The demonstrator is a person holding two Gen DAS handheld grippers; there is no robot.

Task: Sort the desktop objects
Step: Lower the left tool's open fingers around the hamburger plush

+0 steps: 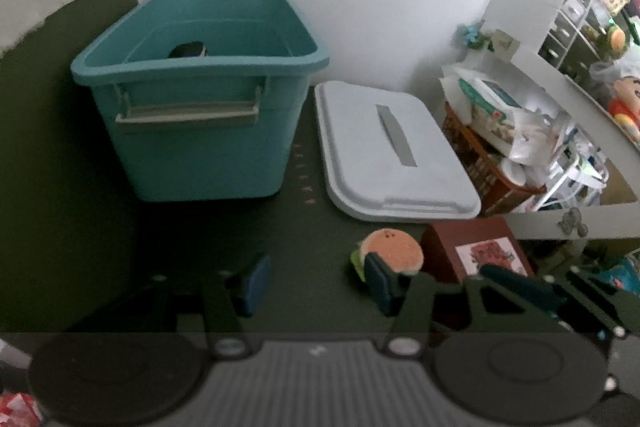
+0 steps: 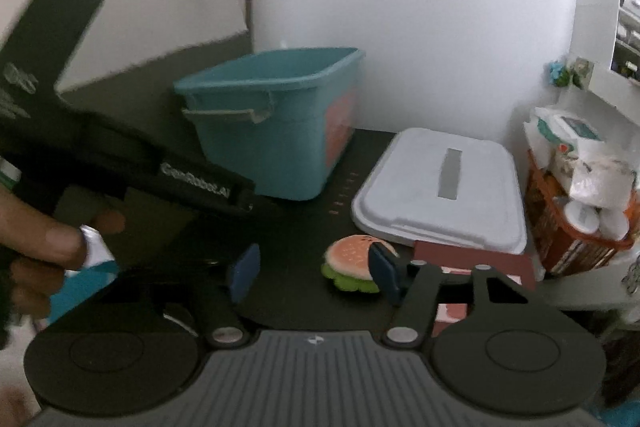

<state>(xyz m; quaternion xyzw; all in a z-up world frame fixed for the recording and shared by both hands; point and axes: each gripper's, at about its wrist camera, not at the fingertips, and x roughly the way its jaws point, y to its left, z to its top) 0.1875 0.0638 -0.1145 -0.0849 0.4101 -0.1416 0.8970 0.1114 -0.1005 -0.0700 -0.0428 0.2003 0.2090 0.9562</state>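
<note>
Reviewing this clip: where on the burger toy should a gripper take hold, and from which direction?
Grip the burger toy across its bun edges, coming down from above and the near side. It lies tilted on the mat, and the red box and white lid crowd its right and far sides. The open right gripper looks nearest.

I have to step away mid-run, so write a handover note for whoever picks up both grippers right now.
Left gripper: open, empty, low over the dark mat.
Right gripper: open, empty, with the burger toy just ahead, beside one finger.
Teal bin: lid off, one dark object already inside.
White lid: flat on the mat, right of the bin.
Left to do: bin the burger toy and the red-brown box beside it.
</note>
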